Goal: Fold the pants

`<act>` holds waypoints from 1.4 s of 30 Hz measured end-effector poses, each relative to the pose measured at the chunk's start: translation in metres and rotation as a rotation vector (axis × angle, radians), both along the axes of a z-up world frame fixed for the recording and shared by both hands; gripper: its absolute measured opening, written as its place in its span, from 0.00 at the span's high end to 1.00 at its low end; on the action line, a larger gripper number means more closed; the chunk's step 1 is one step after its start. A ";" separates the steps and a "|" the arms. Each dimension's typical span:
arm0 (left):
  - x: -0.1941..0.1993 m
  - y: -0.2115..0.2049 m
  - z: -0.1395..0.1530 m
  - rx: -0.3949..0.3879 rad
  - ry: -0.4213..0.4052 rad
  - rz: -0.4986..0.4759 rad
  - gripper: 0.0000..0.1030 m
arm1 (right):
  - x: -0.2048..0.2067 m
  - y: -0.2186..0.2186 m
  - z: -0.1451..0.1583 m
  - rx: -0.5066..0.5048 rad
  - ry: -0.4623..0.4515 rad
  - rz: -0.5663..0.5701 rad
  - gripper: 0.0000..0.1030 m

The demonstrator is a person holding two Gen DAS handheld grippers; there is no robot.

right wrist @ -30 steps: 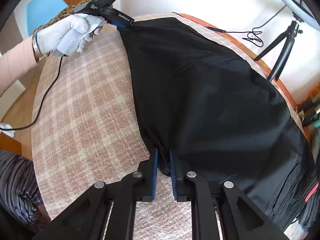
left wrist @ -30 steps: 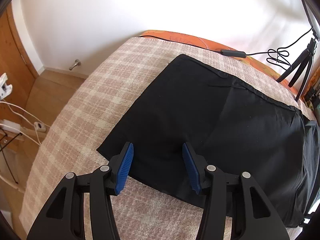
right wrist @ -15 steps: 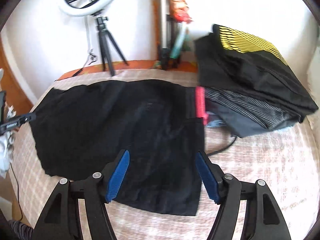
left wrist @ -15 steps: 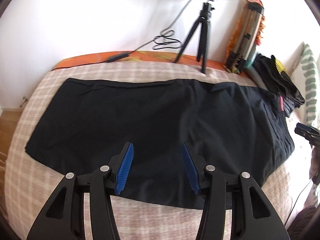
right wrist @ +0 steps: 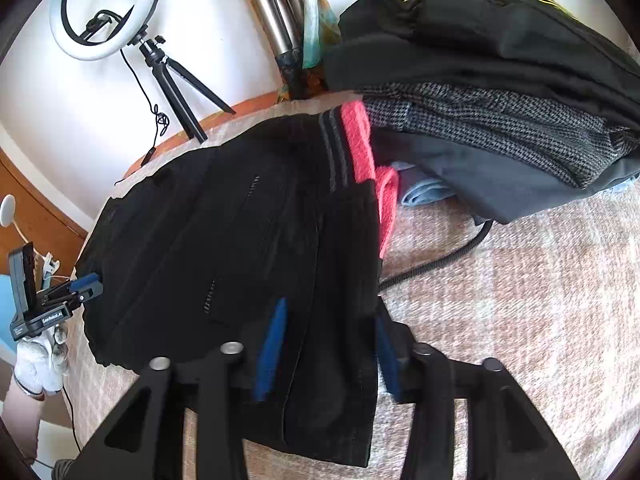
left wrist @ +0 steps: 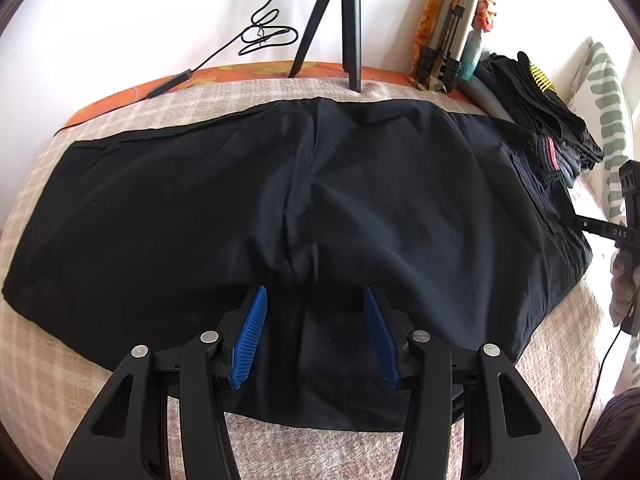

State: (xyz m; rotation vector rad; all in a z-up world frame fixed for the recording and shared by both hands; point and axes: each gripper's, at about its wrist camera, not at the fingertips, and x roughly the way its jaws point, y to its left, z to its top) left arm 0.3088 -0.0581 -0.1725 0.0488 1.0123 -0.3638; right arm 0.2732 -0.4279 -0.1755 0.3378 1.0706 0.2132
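Black pants (left wrist: 320, 208) lie spread lengthwise on a plaid bedspread (left wrist: 48, 364), folded leg on leg, waistband with a red lining (right wrist: 360, 136) at the right end. My left gripper (left wrist: 314, 320) is open over the near edge at mid-length, fabric between its blue pads. My right gripper (right wrist: 328, 344) is open over the waist end near the front corner. In the right wrist view the left gripper (right wrist: 84, 284) shows at the far edge of the pants. In the left wrist view the right gripper (left wrist: 624, 216) shows at the right.
A stack of folded dark clothes (right wrist: 480, 80) sits right beside the waistband. A ring light on a tripod (right wrist: 104, 12) and a bundle of tripod legs (left wrist: 452, 28) stand by the wall behind the bed. A black cable (right wrist: 440, 264) lies on the bedspread.
The right gripper let go of the pants edge and opened, then moved to the waist end. The left gripper moved from the hem corner to mid-length and closer to the cloth.
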 end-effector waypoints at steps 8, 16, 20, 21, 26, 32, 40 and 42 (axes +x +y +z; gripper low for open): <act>0.000 0.088 0.027 -0.068 -0.035 0.192 0.45 | -0.039 -0.001 0.049 -0.068 -0.104 -0.054 0.98; 0.010 0.245 0.018 -0.309 0.042 0.618 0.41 | -0.046 0.016 0.060 -0.300 -0.112 -0.026 0.48; 0.018 0.279 0.002 -0.417 0.090 0.701 0.41 | -0.058 0.034 0.082 -0.360 -0.168 -0.007 0.28; 0.019 0.283 -0.003 -0.441 0.098 0.715 0.41 | -0.061 0.039 0.087 -0.361 -0.183 -0.006 0.25; 0.026 0.289 -0.025 -0.526 0.144 0.772 0.41 | -0.068 0.056 0.102 -0.260 -0.211 0.023 0.19; 0.030 0.293 -0.030 -0.550 0.091 0.805 0.41 | -0.065 0.084 0.109 -0.160 -0.231 0.098 0.19; 0.016 0.291 -0.032 -0.560 0.046 0.816 0.42 | -0.059 0.117 0.112 -0.165 -0.277 0.180 0.19; 0.022 0.292 -0.033 -0.562 0.019 0.830 0.42 | -0.057 0.125 0.112 -0.163 -0.286 0.192 0.19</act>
